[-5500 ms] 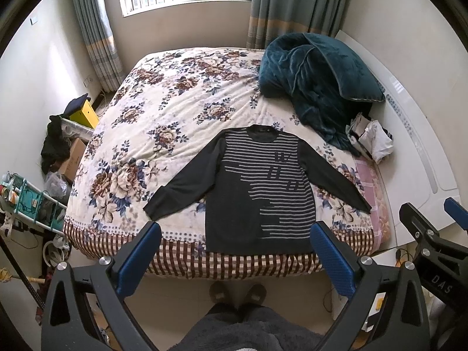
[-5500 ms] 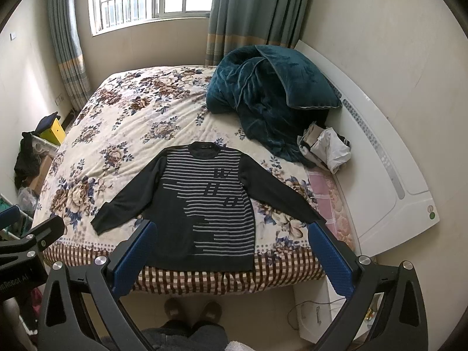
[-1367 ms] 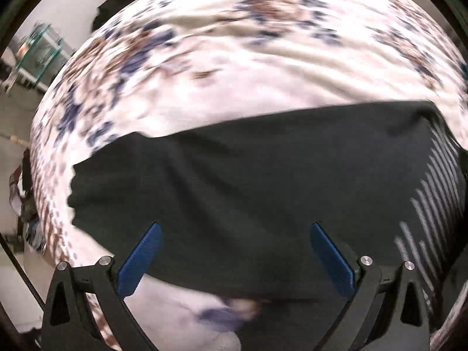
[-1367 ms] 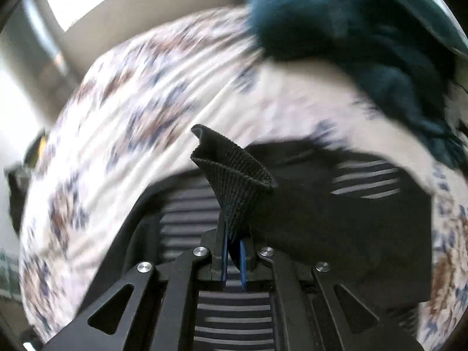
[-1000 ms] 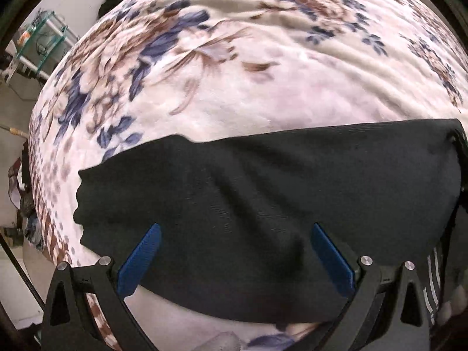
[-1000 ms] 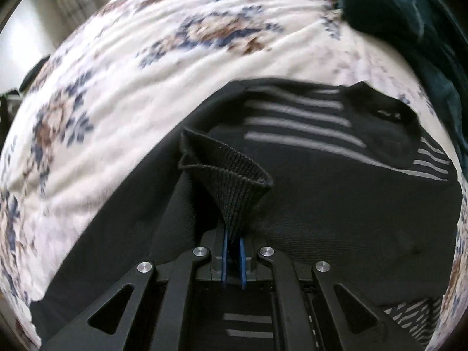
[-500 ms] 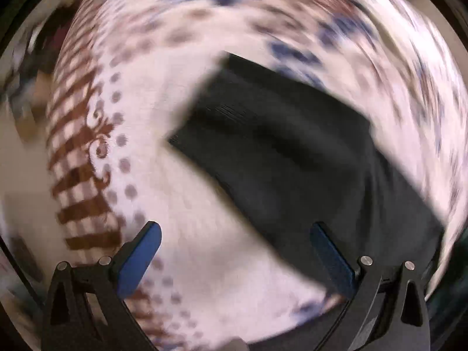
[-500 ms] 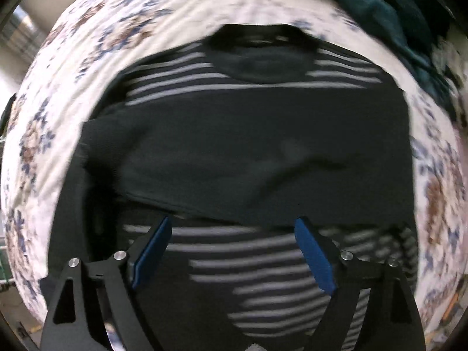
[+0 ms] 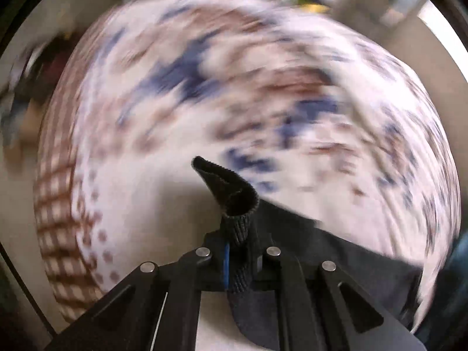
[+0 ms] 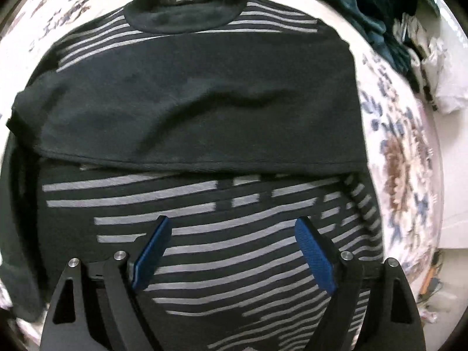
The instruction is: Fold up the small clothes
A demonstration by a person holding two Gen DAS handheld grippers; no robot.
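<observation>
Your left gripper (image 9: 234, 266) has just been closing and is now clamped on the ribbed cuff (image 9: 231, 193) of the sweater's left sleeve (image 9: 336, 251), which trails back across the floral bed cover (image 9: 263, 87). Your right gripper (image 10: 231, 251) has just been opening and hangs with its jaws wide apart and nothing between them, over the striped body of the sweater (image 10: 222, 263). That sweater lies flat on the bed, its right sleeve (image 10: 190, 111) already folded across the chest below the collar (image 10: 184, 14). The knit is soft, limp and light, so it will likely sag and stretch rather than hold shape; the cuff's thicker ribbing is a sound place to grip, and you should carry the sleeve low to avoid dragging the 1 fold already laid
</observation>
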